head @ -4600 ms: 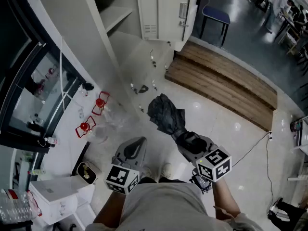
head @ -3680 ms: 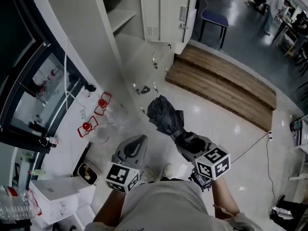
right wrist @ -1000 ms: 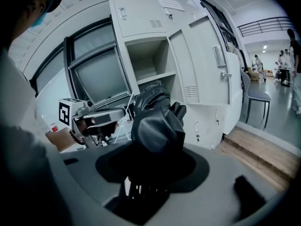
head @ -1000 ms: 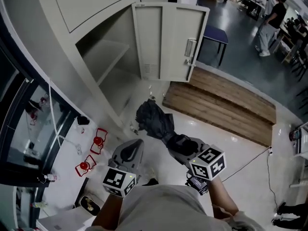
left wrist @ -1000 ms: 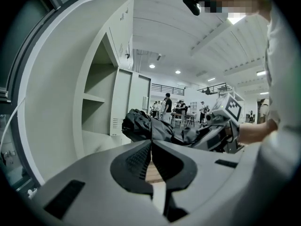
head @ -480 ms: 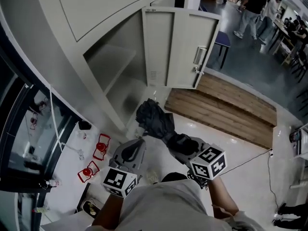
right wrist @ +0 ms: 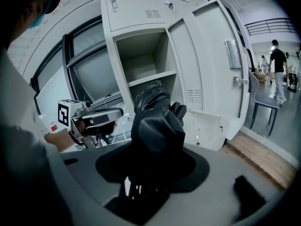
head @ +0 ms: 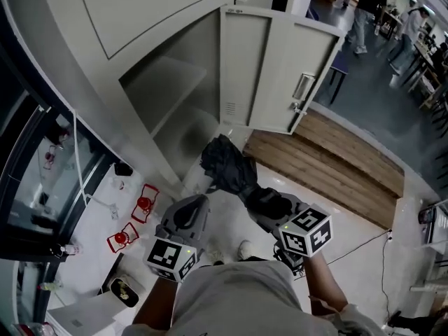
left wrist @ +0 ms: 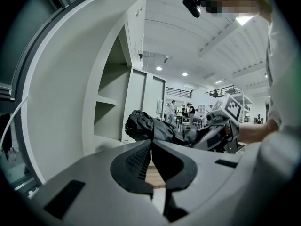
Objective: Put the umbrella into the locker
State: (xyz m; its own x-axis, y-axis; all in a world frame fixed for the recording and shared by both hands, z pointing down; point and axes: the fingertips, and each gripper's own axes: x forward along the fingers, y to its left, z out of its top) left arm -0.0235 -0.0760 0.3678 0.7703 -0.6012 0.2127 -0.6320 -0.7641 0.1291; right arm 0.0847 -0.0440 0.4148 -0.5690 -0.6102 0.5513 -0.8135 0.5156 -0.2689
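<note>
I am holding two claws out in front of me, one in each hand. My right claw (head: 252, 194) is clamping its jaws on the one umbrella (head: 225, 166), a folded black bundle of crumpled cloth, and is gripping it by its near end so the rest is sticking out toward the locker (head: 175, 61). The umbrella is hanging in the air over the floor, just in front of the opening and not yet inside it. My left claw (head: 198, 200) is hovering just beside the right one with its two jaws pressed together and nothing between them. The locker's single door (head: 280, 75) is standing wide open, and one shelf (head: 166, 82) is splitting the inside into two compartments, upper and lower. One wooden step (head: 329, 159) is lying on the floor past the door. Two small red-framed things (head: 143, 201) are sitting on the floor by the glass wall at my left.
</note>
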